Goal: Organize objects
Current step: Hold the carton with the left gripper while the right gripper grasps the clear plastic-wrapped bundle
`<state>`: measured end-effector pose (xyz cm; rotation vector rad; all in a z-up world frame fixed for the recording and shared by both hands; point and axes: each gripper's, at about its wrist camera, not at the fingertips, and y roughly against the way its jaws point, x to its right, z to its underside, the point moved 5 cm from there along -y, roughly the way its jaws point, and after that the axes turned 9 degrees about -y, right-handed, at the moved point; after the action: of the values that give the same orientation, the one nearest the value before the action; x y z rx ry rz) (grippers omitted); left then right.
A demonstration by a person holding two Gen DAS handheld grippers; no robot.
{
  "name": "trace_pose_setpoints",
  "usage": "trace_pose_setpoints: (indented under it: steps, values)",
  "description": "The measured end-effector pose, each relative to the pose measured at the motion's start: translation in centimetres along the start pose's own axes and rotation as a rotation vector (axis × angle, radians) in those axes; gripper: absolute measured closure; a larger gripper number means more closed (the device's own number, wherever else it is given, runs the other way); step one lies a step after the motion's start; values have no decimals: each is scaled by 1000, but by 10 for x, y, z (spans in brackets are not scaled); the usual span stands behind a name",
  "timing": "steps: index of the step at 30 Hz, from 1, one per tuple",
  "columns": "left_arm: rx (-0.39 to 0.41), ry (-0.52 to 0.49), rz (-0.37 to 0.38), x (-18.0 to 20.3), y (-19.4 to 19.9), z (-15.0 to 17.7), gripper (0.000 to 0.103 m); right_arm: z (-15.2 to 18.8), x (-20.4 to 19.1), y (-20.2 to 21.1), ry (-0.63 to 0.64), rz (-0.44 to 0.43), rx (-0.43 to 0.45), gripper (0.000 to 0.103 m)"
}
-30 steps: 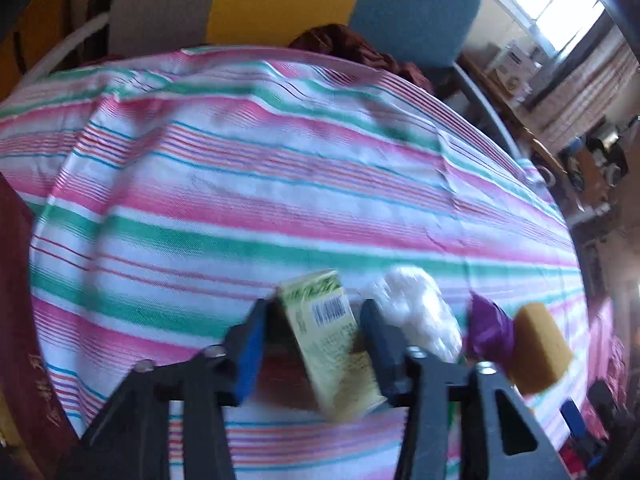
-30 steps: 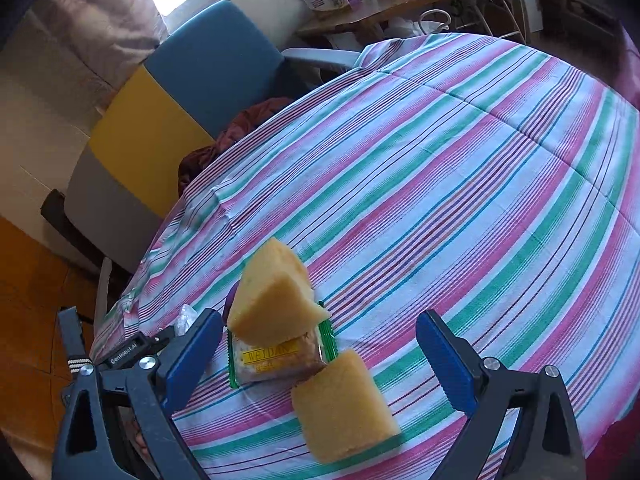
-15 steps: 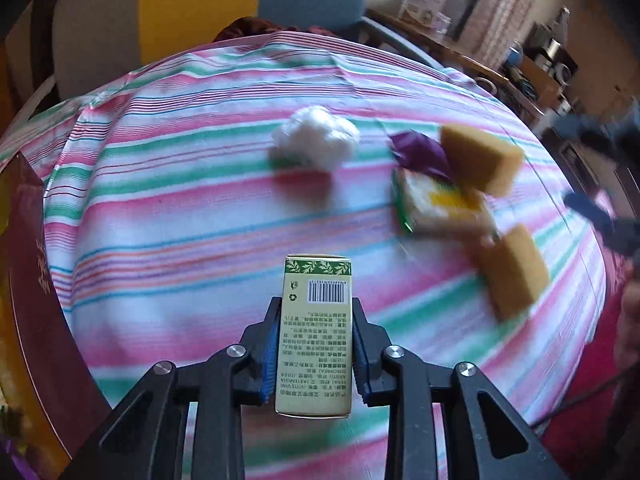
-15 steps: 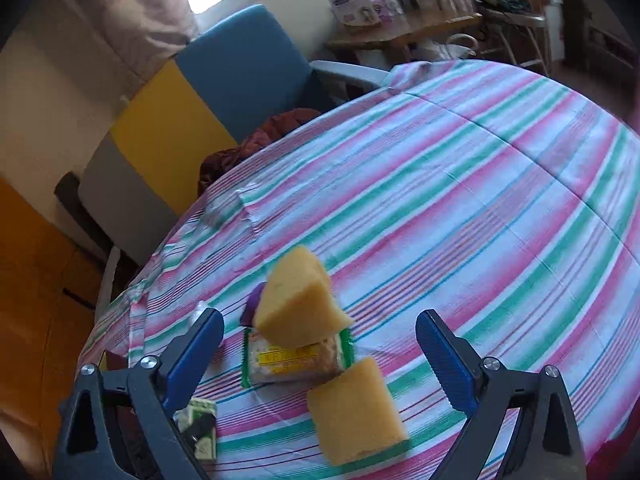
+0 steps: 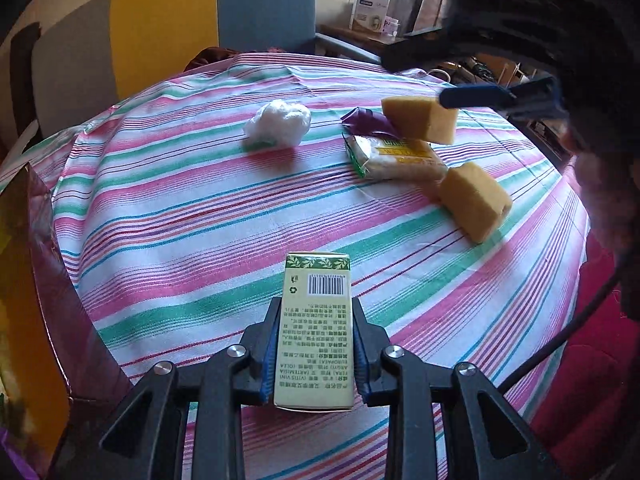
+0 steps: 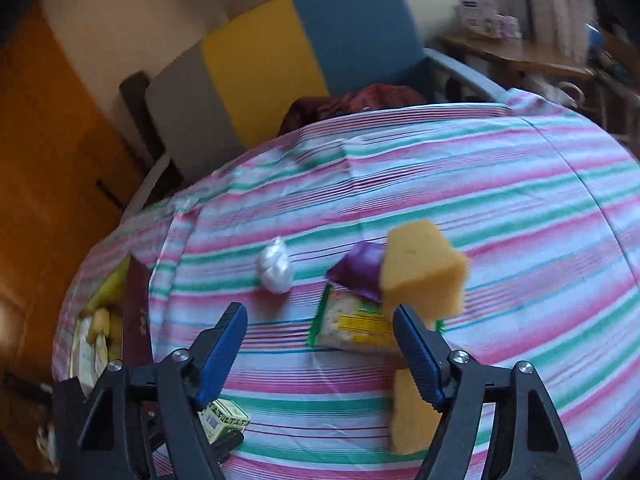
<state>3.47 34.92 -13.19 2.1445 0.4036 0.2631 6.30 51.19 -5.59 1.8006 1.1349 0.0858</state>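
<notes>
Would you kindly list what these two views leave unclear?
- Left wrist view: the fine print on the box is too small to read.
- Right wrist view: motion blur hides the wording on the snack packet.
- Right wrist view: the gripper's fingers cover part of the lower sponge.

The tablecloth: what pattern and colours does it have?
The tablecloth has pink, green and white stripes with thin blue and red lines. It shows best in the left wrist view.

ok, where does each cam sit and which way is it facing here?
Left wrist: behind the left gripper, angled down over the striped tablecloth; jaws shut on a green box; right gripper and a hand at right.
Right wrist: behind the right gripper, open, closing, nothing between.
Shared: sponges, cracker pack, white wad.
</notes>
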Motion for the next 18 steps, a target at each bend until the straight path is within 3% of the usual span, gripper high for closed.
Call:
trace_pose_setpoints:
  steps: [6,12,13,15,16,18]
  values:
    - [21,15,20,-3,0,2,74,-17,-50,-45,209,22,-101,28]
    - [29,47,49,-6,-1,2,74,-23,-76,-113,374,133,-220,29]
    - [31,54,54,-8,-1,2,73,-21,-76,-123,390,145,-238,34]
    - [32,60,60,-8,-1,2,73,-18,-72,-142,413,192,-266,66]
    - [33,61,62,-9,0,2,73,-15,-69,-148,409,205,-292,70]
    - [35,68,65,-9,-1,2,73,-15,-67,-140,381,172,-262,71]
